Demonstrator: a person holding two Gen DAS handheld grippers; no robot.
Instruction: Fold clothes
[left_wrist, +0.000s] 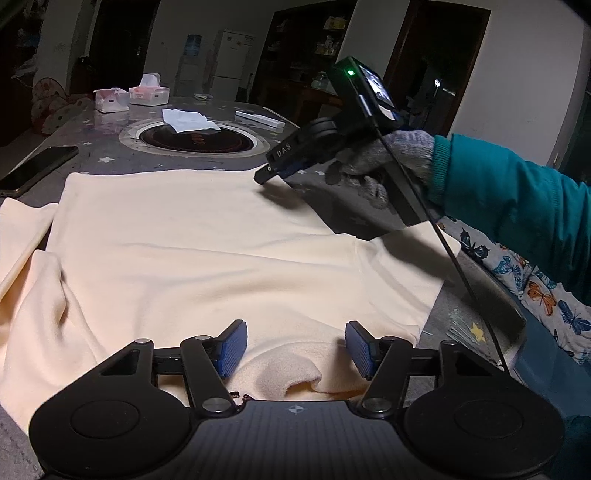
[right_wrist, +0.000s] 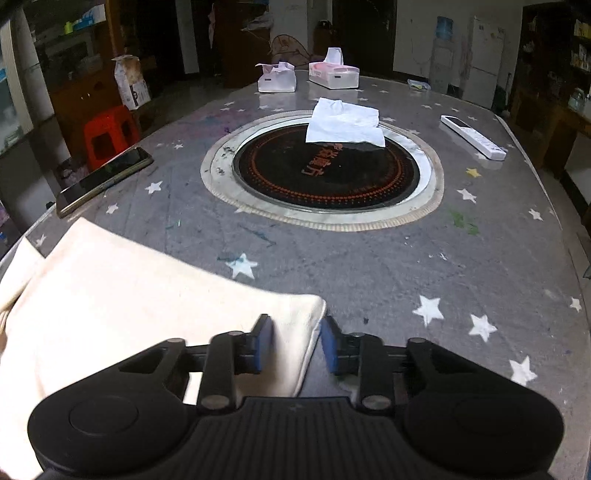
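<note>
A cream garment (left_wrist: 192, 251) lies spread flat on the grey star-patterned table (left_wrist: 110, 155), with a sleeve out to the right and folds at the left. My left gripper (left_wrist: 295, 347) is open over its near edge, the blue pads on either side of a raised ridge of cloth. My right gripper (right_wrist: 295, 347) is open, its pads on either side of the garment's far right corner (right_wrist: 295, 321). In the left wrist view the right gripper (left_wrist: 263, 176) points down at that far corner, held by a gloved hand.
A round black cooktop (right_wrist: 327, 168) sits in the table's middle with a white tissue (right_wrist: 343, 123) on it. A phone (right_wrist: 103, 181) lies at the left, a white remote (right_wrist: 472, 136) at the right, two tissue boxes (right_wrist: 306, 75) at the back.
</note>
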